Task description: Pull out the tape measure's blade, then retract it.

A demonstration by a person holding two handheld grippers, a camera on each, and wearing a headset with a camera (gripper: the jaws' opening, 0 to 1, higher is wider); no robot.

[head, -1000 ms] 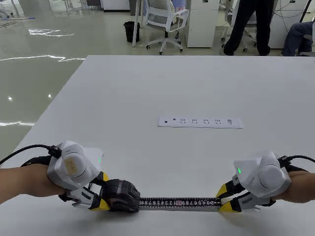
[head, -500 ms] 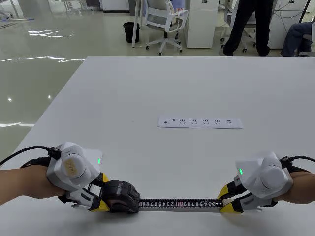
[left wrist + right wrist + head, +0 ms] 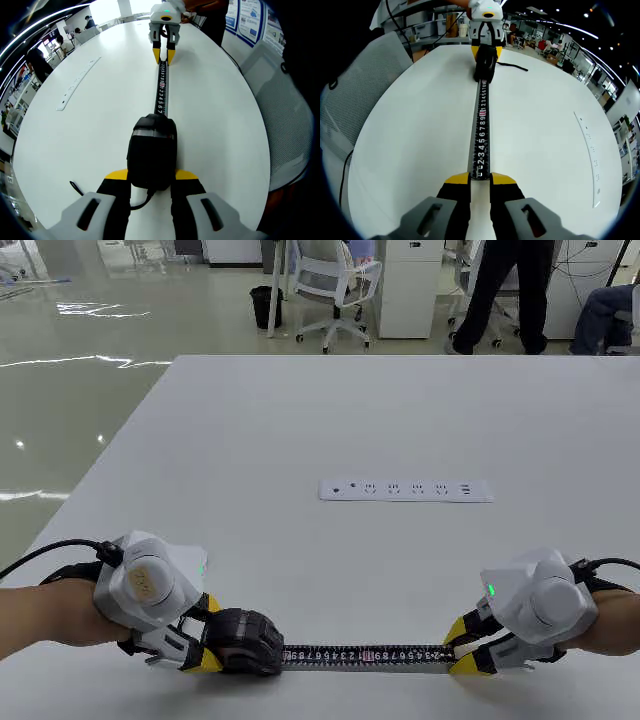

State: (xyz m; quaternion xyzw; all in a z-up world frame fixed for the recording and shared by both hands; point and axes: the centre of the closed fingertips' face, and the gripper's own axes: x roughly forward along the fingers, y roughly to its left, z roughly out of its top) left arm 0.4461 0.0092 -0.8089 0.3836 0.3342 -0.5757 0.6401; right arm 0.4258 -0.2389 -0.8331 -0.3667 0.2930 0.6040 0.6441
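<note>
A black tape measure case (image 3: 243,639) rests on the white table (image 3: 380,430) near its front edge, and my left gripper (image 3: 204,643) is shut on it. The case (image 3: 152,151) sits between the yellow-tipped jaws in the left gripper view. Its numbered blade (image 3: 365,654) runs rightward, pulled out flat along the table. My right gripper (image 3: 463,645) is shut on the blade's end. In the right gripper view the blade (image 3: 482,135) stretches from the jaws to the case (image 3: 484,62) and the left gripper (image 3: 485,31) behind it. The right gripper (image 3: 163,52) appears at the blade's far end in the left gripper view.
A white power strip (image 3: 406,490) lies flat mid-table, well beyond the blade. Past the table's far edge stand an office chair (image 3: 335,285), a black bin (image 3: 266,304) and a person (image 3: 510,290). Bare table surface lies between the strip and the grippers.
The right gripper has drawn slightly further right, lengthening the exposed blade a little. The left gripper and case have stayed in place.
</note>
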